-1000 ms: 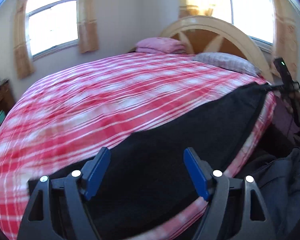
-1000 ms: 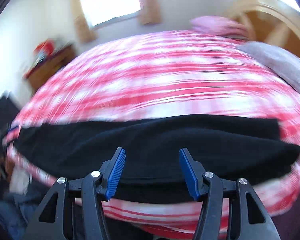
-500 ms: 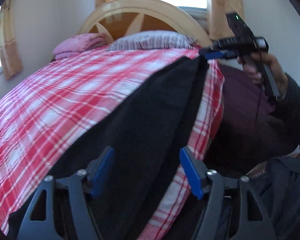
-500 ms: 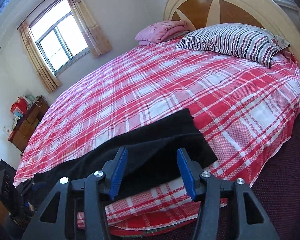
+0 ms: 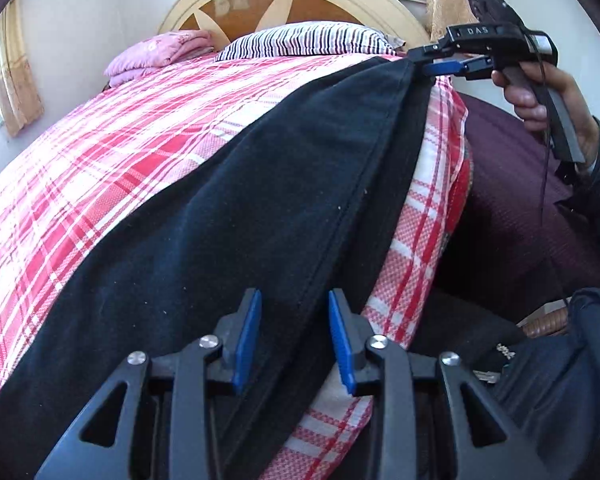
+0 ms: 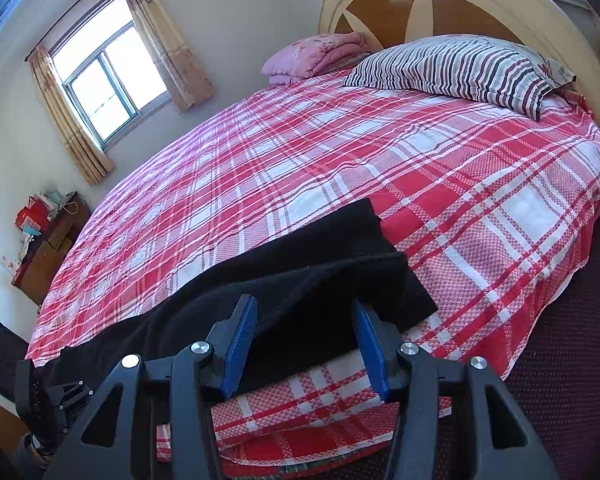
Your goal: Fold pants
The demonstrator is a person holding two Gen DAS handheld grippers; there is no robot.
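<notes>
Black pants (image 5: pixel 236 216) lie stretched along the near edge of the red plaid bed (image 5: pixel 100 152). My left gripper (image 5: pixel 294 338) is open, its blue pads on either side of the pants' edge fold at one end. My right gripper (image 6: pixel 306 338) is open over the other end of the pants (image 6: pixel 300 280), where the two leg ends lie stacked. In the left wrist view the right gripper (image 5: pixel 432 65) sits at the far tip of the pants, held by a hand. The left gripper's body shows at the lower left of the right wrist view (image 6: pixel 56 396).
A striped pillow (image 6: pixel 460 68) and a folded pink blanket (image 6: pixel 316 56) lie at the wooden headboard (image 6: pixel 440 4). A dark purple floor mat (image 6: pixel 572 340) runs beside the bed. A wooden dresser (image 6: pixel 48 248) stands by the far wall under a curtained window (image 6: pixel 108 84).
Both grippers swung to look along the pants toward the headboard and dropped closer to the fabric. The left gripper's jaws have narrowed around the pants' edge.
</notes>
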